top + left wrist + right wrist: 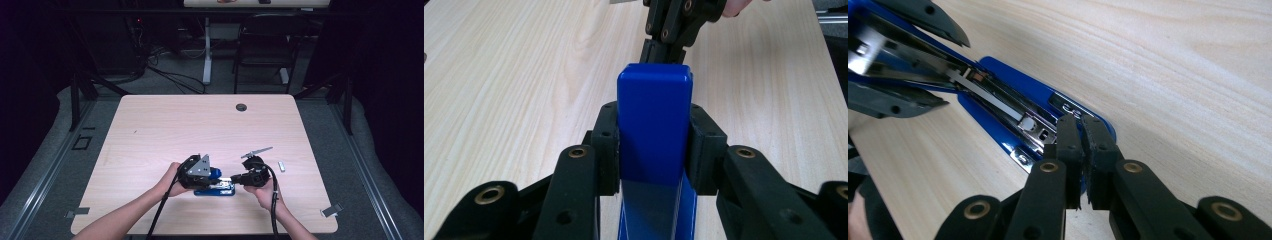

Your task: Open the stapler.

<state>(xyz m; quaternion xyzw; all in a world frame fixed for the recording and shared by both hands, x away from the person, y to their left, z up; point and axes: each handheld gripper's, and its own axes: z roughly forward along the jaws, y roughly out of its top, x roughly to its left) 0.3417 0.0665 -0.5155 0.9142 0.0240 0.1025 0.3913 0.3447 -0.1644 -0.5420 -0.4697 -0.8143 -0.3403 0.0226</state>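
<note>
- One blue stapler (215, 184) in play, sitting on the table (165, 125) near the edge closest to me, opened up with its lid lifted and the metal staple channel (998, 102) bared.
- Two grippers on it, one in each hand. My left gripper (653, 145) comes at the stapler from its left side and is clamped on the raised blue lid (654, 125), one pad pressed flat on each side.
- My right gripper (1082, 145) sits at the stapler's right end, jaws brought together right over the front of the staple channel; whether anything thin is pinched between the pads, I cannot tell.
- One small silvery piece (281, 166) lies to the right of the stapler, apart from it, close to the table's right edge.
- One dark round hole (241, 107) far beyond the stapler, near the table's far edge.
- Room check: the whole stretch beyond the stapler is bare wood, and so is the wide patch to its left.
- Tight side: between the stapler and the near edge there is only a narrow strip, with my forearms crossing it.
</note>
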